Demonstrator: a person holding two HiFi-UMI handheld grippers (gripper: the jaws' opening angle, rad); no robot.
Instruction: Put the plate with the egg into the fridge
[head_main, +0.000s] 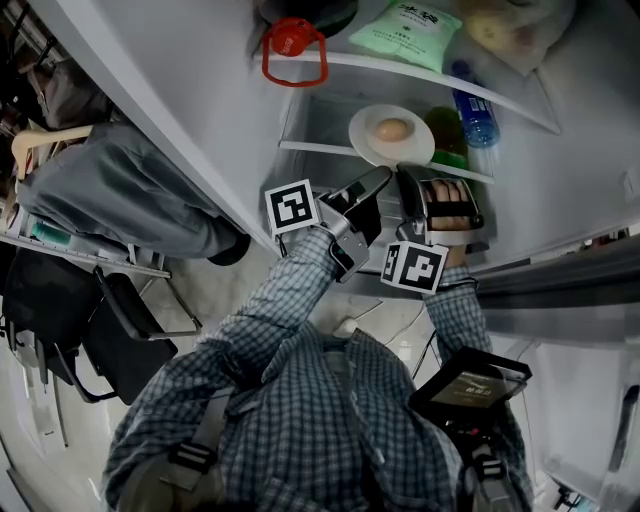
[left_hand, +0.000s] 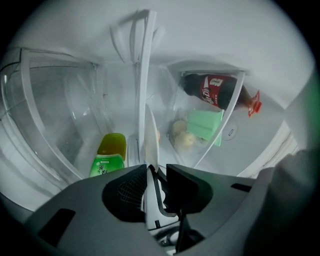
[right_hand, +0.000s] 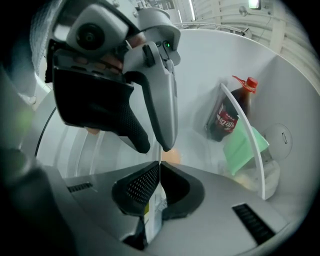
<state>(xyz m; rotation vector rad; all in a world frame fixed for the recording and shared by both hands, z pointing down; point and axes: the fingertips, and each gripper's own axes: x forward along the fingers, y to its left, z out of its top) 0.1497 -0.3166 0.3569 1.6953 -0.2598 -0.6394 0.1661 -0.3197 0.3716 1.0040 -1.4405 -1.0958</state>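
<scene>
plate (head_main: 365, 145) with the egg (head_main: 392, 129) lying near its middle is inside the open fridge (head_main: 590, 150), over a glass shelf (head_main: 312, 147); whether its underside touches the glass cannot be told. both claws grip the near rim of the plate, side by side. the left claw (head_main: 378, 180) is clamped on the rim: in the left gripper view the plate stands edge-on as a thin white blade that rises from between the two dark pads, which press on it from either side. the right claw (head_main: 405, 180), just beside the left one, is pinched on the same rim; in the right gripper view its jaws meet with only a thin sliver between them, and the egg shows just past the tips. the left gripper fills the upper left of that view, close over the plate.

just beyond the plate on the right side lies a green bottle (head_main: 447, 135) with a green label, and next to that a blue-capped bottle (head_main: 475, 115). on the shelf above the plate rests a pale green packet (head_main: 405, 30), and beside the packet a dark cola bottle with a red cap (head_main: 290, 42). a bag of pale round things (head_main: 510, 30) lies at the far right of that upper shelf.

below the plate in the head view, checked sleeves (head_main: 290, 300) reach up to both grippers, each carrying its cube with square markers.
</scene>
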